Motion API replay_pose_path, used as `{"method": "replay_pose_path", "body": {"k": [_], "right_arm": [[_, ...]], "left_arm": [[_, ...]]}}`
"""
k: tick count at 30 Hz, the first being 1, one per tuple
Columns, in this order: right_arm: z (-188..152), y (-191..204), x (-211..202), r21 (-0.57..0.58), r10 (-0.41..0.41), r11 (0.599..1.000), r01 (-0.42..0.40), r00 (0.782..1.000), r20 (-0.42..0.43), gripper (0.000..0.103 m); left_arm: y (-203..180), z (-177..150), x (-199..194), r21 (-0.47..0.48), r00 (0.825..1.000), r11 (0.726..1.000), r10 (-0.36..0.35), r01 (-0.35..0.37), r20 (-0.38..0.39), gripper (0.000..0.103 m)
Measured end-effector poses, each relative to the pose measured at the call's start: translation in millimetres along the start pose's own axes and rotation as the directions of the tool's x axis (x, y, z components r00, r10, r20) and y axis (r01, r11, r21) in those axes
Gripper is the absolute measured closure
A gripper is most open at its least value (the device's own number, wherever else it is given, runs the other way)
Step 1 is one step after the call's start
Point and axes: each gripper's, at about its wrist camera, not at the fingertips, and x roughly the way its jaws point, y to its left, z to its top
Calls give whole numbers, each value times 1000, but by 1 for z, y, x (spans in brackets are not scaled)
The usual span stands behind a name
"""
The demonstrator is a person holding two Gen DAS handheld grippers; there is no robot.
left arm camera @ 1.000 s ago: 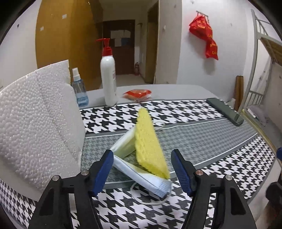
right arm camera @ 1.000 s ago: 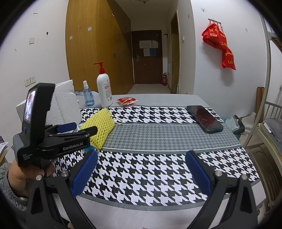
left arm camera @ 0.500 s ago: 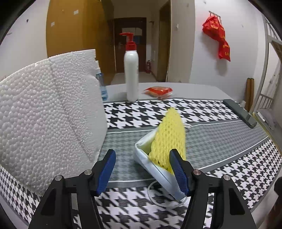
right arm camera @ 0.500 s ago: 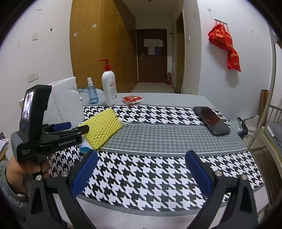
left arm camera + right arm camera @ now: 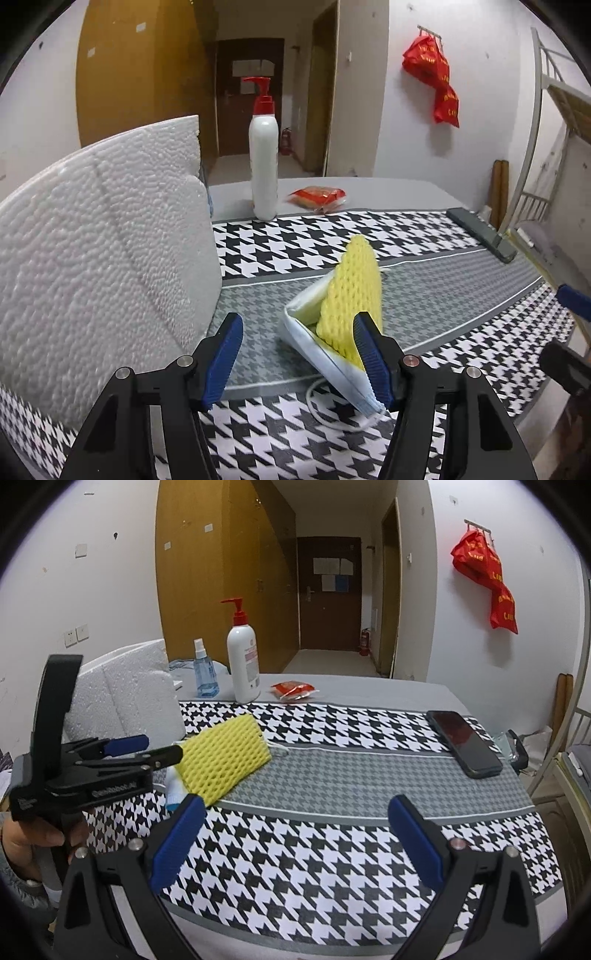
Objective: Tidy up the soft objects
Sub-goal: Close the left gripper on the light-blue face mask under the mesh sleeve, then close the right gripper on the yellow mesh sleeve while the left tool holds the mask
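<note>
A yellow foam net sleeve leans on a white and blue face mask on the houndstooth cloth; both also show in the right wrist view, the sleeve above the mask. My left gripper is open, its right finger beside the sleeve and mask, nothing between the jaws. It appears in the right wrist view at the left. My right gripper is open and empty above the cloth near the front edge.
A white foam block stands close on the left. A pump bottle, a small spray bottle and a red packet sit at the back. A dark phone lies at the right.
My left gripper has swung left towards the foam block, so the sleeve and mask have shifted from between the jaws to the right finger. The right gripper has hardly moved.
</note>
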Motion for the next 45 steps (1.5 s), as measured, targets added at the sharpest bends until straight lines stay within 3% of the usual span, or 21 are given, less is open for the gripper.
{"method": "replay_pose_path", "body": {"k": [3, 8, 11, 14, 18, 22, 23, 25, 27, 29, 32, 36, 39, 45], "right_arm": [[0, 3, 1, -7, 1, 1000, -1, 1000, -5, 2], [-3, 6, 2, -7, 1, 1000, -1, 1000, -16, 2], [-5, 5, 1, -2, -13, 1000, 13, 1000, -22, 2], [-6, 2, -2, 9, -30, 999, 31, 999, -24, 2], [-10, -4, -6, 31, -71, 997, 72, 997, -30, 2], [-16, -9, -12, 59, -107, 992, 109, 994, -36, 2], [-18, -11, -14, 71, -119, 990, 121, 992, -36, 2], [-22, -15, -17, 96, -126, 987, 130, 991, -39, 2], [-26, -17, -19, 121, -124, 984, 128, 992, -41, 2], [-30, -19, -19, 135, -125, 982, 130, 991, -43, 2], [-33, -21, -14, 152, -117, 980, 125, 992, -56, 2], [-33, -21, -3, 157, -103, 981, 114, 992, -78, 2], [-32, -21, 6, 154, -58, 986, 71, 995, -86, 2], [-25, -26, 24, 165, 5, 986, 11, 995, -96, 2]], "left_arm": [[-4, 5, 15, 24, 997, 998, -54, 55, -53, 39], [-13, 6, 34, 68, 992, 994, -74, 82, -107, 40], [-18, 5, 43, 90, 983, 987, -119, 132, -142, 66], [-23, 5, 42, 101, 977, 979, -160, 175, -141, 81], [-39, 1, 34, 150, 930, 925, -322, 348, -176, 84], [-62, -8, 17, 233, 861, 832, -461, 504, -216, 84], [-66, -11, 13, 255, 853, 815, -477, 519, -213, 84], [-70, -13, 11, 273, 857, 813, -470, 514, -212, 73], [-70, -15, 7, 287, 868, 820, -454, 495, -201, 41], [-67, -17, 1, 301, 878, 825, -449, 479, -166, 28], [-63, -16, -3, 307, 884, 829, -450, 467, -130, 25], [-47, -8, 2, 244, 896, 862, -433, 444, -101, 18], [-37, -4, 8, 198, 904, 882, -415, 427, -98, 18], [-27, -1, 12, 147, 906, 895, -410, 422, -103, 18]]}}
